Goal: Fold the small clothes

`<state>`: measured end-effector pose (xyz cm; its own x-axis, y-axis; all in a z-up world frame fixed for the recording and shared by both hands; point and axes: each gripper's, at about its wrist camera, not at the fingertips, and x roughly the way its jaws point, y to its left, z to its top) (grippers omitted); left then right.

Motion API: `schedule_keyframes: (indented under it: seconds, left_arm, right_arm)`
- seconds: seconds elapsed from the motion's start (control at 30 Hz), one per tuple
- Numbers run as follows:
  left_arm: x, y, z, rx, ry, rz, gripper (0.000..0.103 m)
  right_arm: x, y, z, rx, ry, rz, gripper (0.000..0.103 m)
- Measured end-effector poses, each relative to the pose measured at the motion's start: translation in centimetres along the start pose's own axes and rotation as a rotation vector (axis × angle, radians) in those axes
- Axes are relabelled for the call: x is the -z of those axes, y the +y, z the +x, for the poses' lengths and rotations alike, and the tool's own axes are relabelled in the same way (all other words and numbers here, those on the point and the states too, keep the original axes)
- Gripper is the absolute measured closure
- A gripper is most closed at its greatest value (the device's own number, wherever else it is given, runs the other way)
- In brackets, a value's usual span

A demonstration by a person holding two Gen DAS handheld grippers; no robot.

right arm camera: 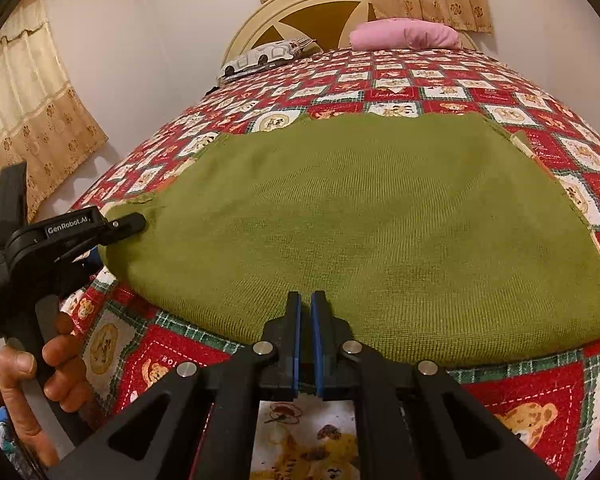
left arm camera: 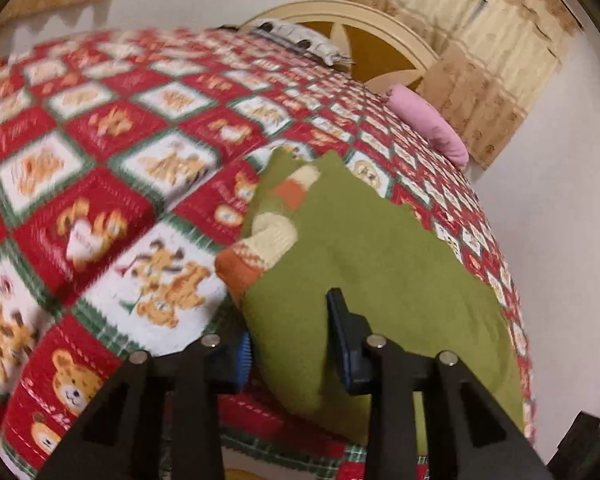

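Sweater point(right arm camera: 364, 224), green knit, lies spread flat across the lower centre of the right wrist frame on the red patchwork bedspread point(right arm camera: 380, 80), broad and smooth, likely laid out so a fold can be made. At lower centre of the left wrist view the left tool point(left arm camera: 290, 336) has a bunched edge between its parted jaws, apparently pinching it, with a striped cuff point(left arm camera: 260, 248) alongside. The right tool point(right arm camera: 306, 312) sits nearly closed and empty over the near hem.
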<state>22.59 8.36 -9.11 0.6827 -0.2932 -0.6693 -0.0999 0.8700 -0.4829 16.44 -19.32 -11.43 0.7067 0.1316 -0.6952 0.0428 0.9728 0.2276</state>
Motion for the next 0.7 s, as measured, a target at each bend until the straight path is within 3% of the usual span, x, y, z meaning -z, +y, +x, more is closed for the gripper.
schedule_keyframes:
  seconds: [0.03,0.1,0.17,0.3,0.4,0.5,0.53,0.67,0.7]
  left_arm:
    - [0.1,0.6,0.2,0.002,0.011,-0.027,0.041]
    - [0.3,1.7,0.0,0.059,-0.007,-0.077,0.04]
    - [0.0,2.3,-0.4,0.098,-0.021,-0.126,0.029]
    - [-1.0,2.3,0.0,0.087,-0.042,-0.18,0.018]
    - [-1.6,1.9,0.9,0.079,-0.042,-0.177,0.018]
    - [-1.9,1.7,1.5,0.088,-0.044,-0.167,0.02]
    - [-2.0,1.7,1.6,0.08,-0.045,-0.159,0.021]
    - [-2.3,1.5,2.3,0.057,-0.06,-0.146,0.029]
    - [-2.4,1.4,2.5,0.066,-0.059,-0.143,0.04]
  right_arm:
    - [-0.1,0.2,-0.1,0.012,0.004,-0.007,0.098]
    - [-1.3,1.1,-0.8,0.006,-0.012,-0.022,0.098]
    - [-3.1,2.0,-1.4,-0.007,-0.058,-0.022,0.098]
    - [-6.6,4.1,0.2,0.027,-0.1,-0.047,0.098]
    - [-7.7,4.5,3.2,0.072,-0.098,-0.029,0.098]
    - [-6.5,3.7,7.3,0.061,0.031,0.021,0.098]
    - [-6.2,3.5,7.1,0.047,-0.008,0.021,0.098]
    - [-6.1,3.2,6.9,0.03,-0.012,0.039,0.098]
    - [-6.1,3.2,6.9,0.032,-0.015,0.038,0.098]
